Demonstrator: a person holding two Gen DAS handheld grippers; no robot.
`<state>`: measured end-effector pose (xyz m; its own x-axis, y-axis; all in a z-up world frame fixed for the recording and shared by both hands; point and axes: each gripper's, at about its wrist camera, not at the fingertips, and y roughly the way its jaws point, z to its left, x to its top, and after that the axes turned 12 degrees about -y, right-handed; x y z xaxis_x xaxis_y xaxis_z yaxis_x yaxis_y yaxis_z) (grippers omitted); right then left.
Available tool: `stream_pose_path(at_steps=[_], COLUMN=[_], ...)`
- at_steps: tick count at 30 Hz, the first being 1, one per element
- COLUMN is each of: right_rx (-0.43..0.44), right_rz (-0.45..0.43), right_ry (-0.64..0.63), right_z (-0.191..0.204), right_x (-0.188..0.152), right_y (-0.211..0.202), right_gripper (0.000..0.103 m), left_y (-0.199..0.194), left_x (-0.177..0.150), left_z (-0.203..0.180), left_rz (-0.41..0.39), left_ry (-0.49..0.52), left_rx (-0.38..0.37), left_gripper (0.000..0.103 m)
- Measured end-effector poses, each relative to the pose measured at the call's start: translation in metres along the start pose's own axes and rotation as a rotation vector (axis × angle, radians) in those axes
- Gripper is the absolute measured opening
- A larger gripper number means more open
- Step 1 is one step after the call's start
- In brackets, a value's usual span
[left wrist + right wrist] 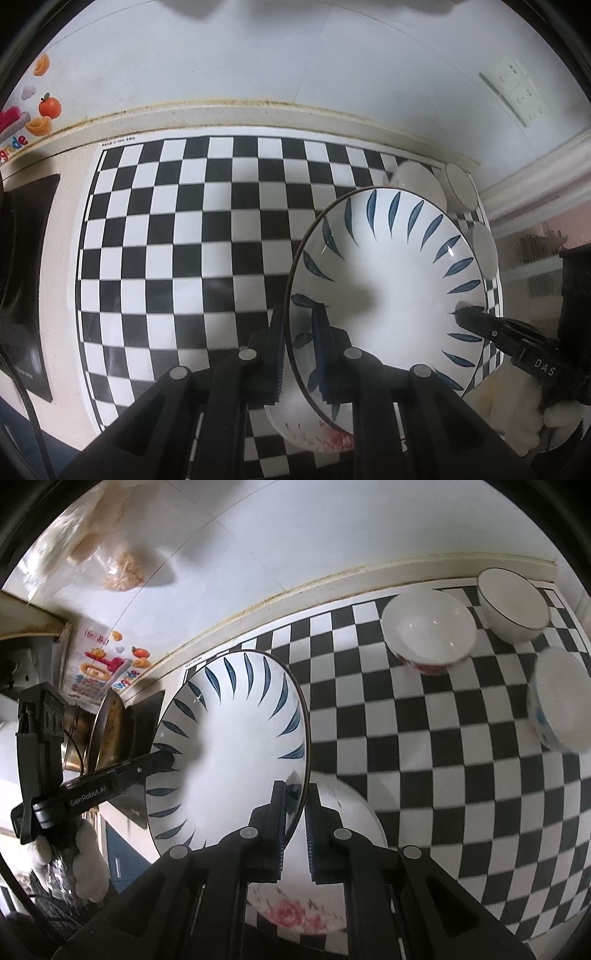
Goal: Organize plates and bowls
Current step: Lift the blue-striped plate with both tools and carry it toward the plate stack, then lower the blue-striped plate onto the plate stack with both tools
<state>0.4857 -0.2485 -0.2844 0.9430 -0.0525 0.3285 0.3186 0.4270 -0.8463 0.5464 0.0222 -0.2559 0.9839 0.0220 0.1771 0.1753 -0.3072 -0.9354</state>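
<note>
A white plate with blue leaf marks point(391, 273) is held tilted above the checkered mat. My left gripper point(301, 347) is shut on its near rim. My right gripper point(297, 819) is shut on the opposite rim of the same plate point(236, 746); it shows in the left wrist view point(476, 317) reaching over the plate's right edge. The left gripper shows in the right wrist view point(162, 760) at the plate's left edge. Under the plate lies a white plate with red flowers point(310, 428), also in the right wrist view point(332, 886).
Three bowls stand at the mat's far right: a white one with a red band point(428, 635), a white one with a dark rim point(513, 605) and one with blue marks point(561, 701). A checkered mat point(184, 240) covers the counter. A wall with a raised ledge point(240, 110) runs behind. A pan point(107, 731) is at the left.
</note>
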Motion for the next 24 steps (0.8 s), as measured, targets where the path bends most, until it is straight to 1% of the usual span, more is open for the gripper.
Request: stream_pose_path(at_steps=[5, 9, 17, 24], right_rx=[0.012, 0.026, 0.021, 0.018], right_rz=[0.008, 0.027, 0.091, 0.152], right_ry=[0.013, 0.028, 0.040, 0.045], right_z=[-0.002, -0.007, -0.022, -0.036], right_x=[-0.026, -0.043, -0.069, -0.081], right_y=[-0.005, -0.002, 0.021, 0.046], right_gripper=[0.010, 0.010, 0.010, 0.010], left_y=[0.000, 0.005, 0.040, 0.067], left_x=[-0.021, -0.038, -0.060, -0.067], left_z=[0.001, 0.004, 0.009, 0.011], left_rz=[0.021, 0.041, 0.122, 0.182], left_ry=[-0.015, -0.026, -0.046, -0.054], left_rx=[-0.006, -0.001, 0.033, 0.063], left_gripper=[0.012, 0.012, 0.012, 0.012])
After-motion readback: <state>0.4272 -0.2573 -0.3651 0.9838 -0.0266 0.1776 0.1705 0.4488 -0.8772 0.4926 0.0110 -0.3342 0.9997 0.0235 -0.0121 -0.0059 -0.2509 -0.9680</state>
